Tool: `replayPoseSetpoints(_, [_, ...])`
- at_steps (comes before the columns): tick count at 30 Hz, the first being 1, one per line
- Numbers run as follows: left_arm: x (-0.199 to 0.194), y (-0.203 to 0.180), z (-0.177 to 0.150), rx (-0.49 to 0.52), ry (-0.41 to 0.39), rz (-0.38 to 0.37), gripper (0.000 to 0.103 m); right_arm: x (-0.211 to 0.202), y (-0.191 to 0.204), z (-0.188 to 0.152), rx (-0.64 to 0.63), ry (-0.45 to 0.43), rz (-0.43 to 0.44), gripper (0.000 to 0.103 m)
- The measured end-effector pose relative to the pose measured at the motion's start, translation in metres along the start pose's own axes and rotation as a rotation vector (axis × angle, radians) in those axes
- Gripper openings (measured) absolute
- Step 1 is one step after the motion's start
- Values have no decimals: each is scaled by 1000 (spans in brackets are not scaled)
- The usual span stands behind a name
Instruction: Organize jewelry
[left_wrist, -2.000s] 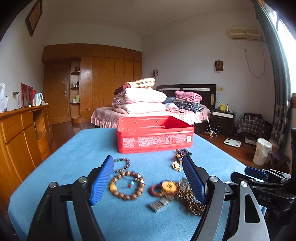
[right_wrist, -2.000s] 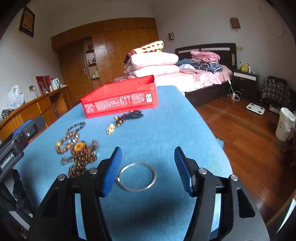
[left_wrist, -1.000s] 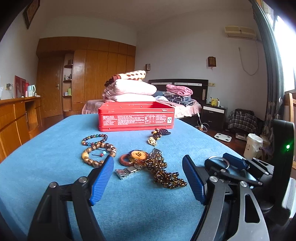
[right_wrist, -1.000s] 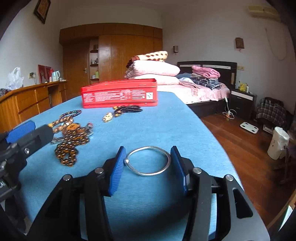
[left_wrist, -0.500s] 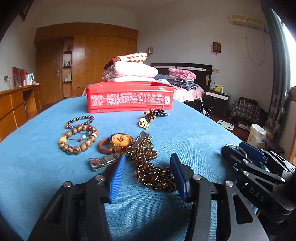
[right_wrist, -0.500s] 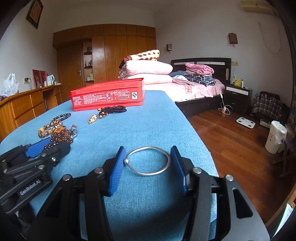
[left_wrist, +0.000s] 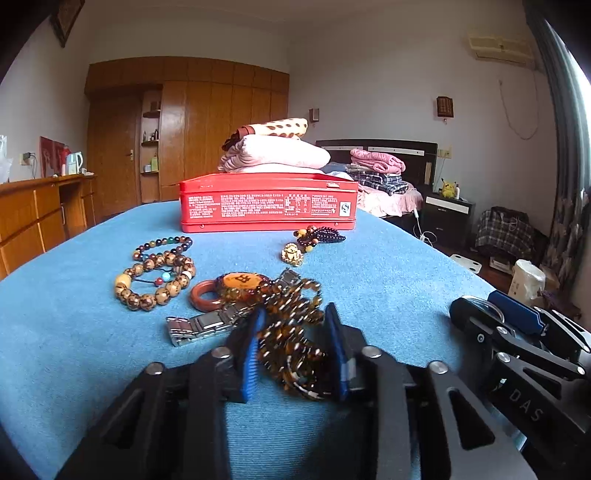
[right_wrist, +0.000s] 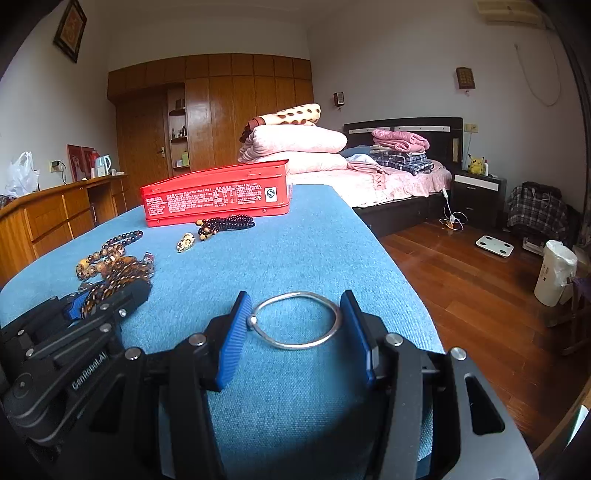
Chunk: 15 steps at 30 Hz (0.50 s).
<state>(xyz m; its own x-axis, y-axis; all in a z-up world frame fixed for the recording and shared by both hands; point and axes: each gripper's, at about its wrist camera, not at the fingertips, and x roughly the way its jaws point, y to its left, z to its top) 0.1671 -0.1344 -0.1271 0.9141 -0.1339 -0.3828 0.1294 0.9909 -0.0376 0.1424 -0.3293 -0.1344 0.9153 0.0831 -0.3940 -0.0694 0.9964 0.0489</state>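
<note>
In the left wrist view, the left gripper (left_wrist: 291, 347) is sitting low in the centre of the frame, pointing a little downward over the blue cloth-covered table (left_wrist: 74, 332). Its jaws have just been closing, and now they are standing narrow on both sides of the tangled strand of brown-amber glass beads (left_wrist: 291, 332); the blue pads (left_wrist: 251, 350) are looking very close to the beads, but whether they are already pressing I cannot tell. The strand is running away from the gripper toward the upper middle of the frame, so its long axis is lying along the fingers, not across them. Just left of it, the silver metal watch band (left_wrist: 199, 326) is lying, almost touching the left finger, and this could be caught together with the beads. The open red rectangular tin box (left_wrist: 267, 203) is standing further up in the frame, straight ahead and well apart. In the right wrist view, the right gripper (right_wrist: 295, 325) is holding the thin silver round bangle (right_wrist: 295, 321) flat between its pads at the lower centre of the frame, at middle width. The red box is lying toward the upper left from here, and the left gripper, at the lower left edge, is being nearer to the bead pile.
</note>
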Motion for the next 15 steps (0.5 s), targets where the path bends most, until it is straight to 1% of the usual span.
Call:
replayPoseSetpoints(3, [-1,0,0,10,-2,-6,29,0,0,0,0,0,0,48])
replayPoseSetpoints(6, [-2,3,1,-2,1,-21,27,1,1,0,-2,3,5,49])
replayPoseSetpoints(11, [-1,1,4,17,15,-16,28,5,3,0,7,-1,4,51])
replayPoseSetpoints(15, [-1,5,6,-6,29,-40,29,8,6,0,2,-4,-4,51])
